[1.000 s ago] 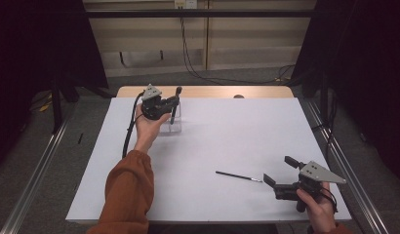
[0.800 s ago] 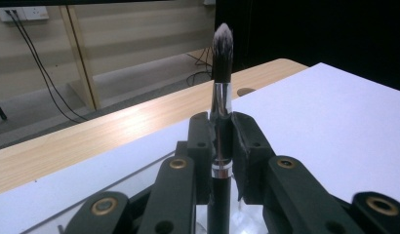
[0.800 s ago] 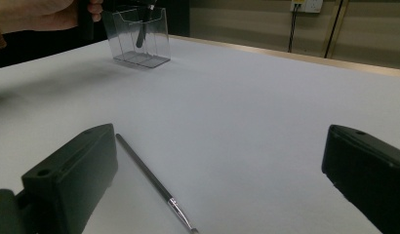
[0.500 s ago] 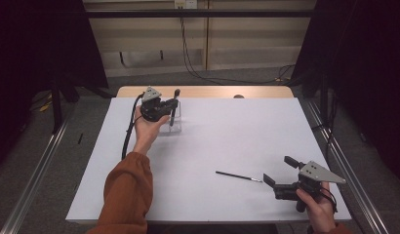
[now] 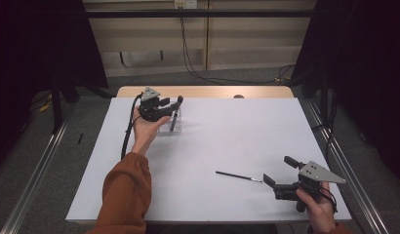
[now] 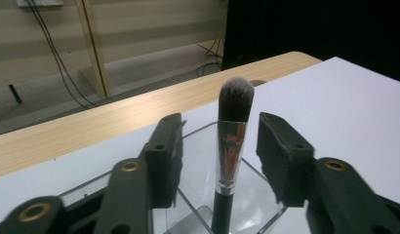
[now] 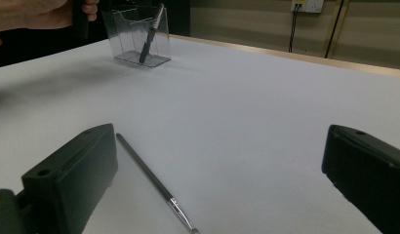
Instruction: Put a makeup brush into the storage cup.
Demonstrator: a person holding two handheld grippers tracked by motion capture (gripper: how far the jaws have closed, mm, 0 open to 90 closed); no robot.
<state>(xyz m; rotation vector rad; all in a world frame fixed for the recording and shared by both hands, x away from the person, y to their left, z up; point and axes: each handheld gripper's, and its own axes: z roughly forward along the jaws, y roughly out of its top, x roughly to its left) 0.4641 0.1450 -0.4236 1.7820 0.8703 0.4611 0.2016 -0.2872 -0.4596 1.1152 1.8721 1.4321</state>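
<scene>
**Brush sorting at the halfway mark: one in the holder, one on the table**

Table (image 5: 222, 146): white surface, carrying a clear holder near its far edge and one loose brush well away from the holder, toward the near right corner.

Left tongs (image 5: 165, 106): held at the holder, just above its rim. In the left gripper view the jaws stand apart on either side of the makeup brush (image 6: 230, 146), with a visible gap on each side of the ferrule. They grip nothing. Judgement: this brush has been let go, and the tongs need only back off.

Right tongs (image 5: 281, 172): resting low near the table's near right corner, well apart from the holder. Jaws wide open and empty in the right gripper view, with the thin brush just inside the left jaw.

Clear holder (image 7: 137, 36): upright, transparent, with internal dividers. Which compartment holds the brush cannot be told for certain.

Makeup brush: standing in the holder, bristles up, leaning slightly. Counted as placed.

Thin brush (image 5: 238, 176): lying flat on the table, far from the holder, its tip toward the right tongs but not between closed jaws. Not yet picked up.

Outstanding, as judged: grasp the thin brush, carry it across to the holder, and drop it in upright.
</scene>
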